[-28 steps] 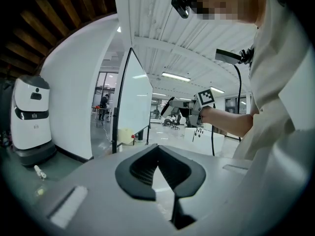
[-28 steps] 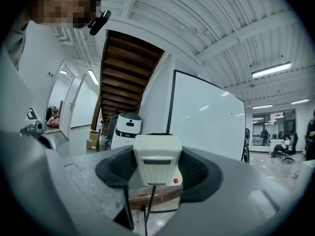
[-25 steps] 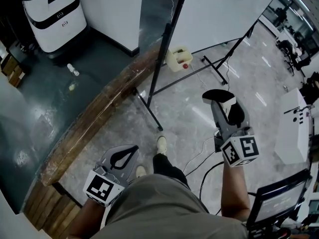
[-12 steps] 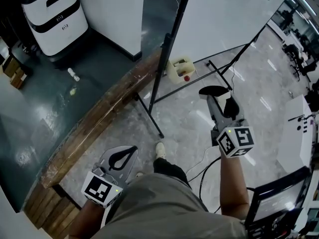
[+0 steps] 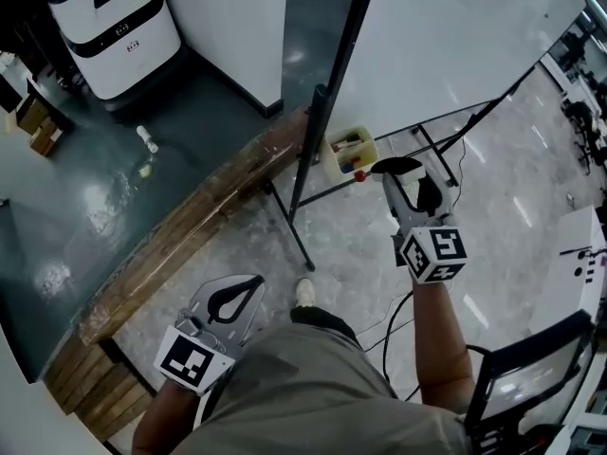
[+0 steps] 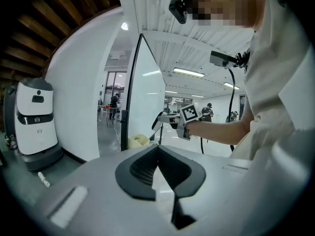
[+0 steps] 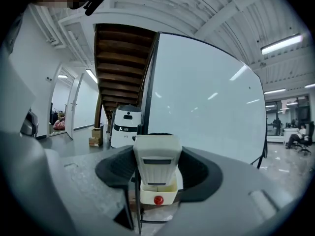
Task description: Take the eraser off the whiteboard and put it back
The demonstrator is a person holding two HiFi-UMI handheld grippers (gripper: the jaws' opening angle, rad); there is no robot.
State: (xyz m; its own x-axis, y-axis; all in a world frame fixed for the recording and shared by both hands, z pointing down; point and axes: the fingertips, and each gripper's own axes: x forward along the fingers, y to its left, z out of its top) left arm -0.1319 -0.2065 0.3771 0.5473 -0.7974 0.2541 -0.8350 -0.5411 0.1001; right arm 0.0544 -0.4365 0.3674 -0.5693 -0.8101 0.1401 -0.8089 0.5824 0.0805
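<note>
While my right gripper (image 7: 158, 142) grasps the eraser (image 7: 157, 168), I judge returning underway; next, seat it flat on the whiteboard (image 7: 206, 92); left gripper (image 6: 157, 149) clenched, empty.

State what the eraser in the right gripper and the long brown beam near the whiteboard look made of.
The eraser looks like off-white plastic: a smooth, moulded shell. The beam looks like wood: brown grain streaks, worn matte surface.

Eraser (image 7: 157, 162) between right gripper (image 5: 406, 171) jaws, before whiteboard (image 5: 455, 36); tray (image 5: 346, 150) at board's foot, left of gripper.
</note>
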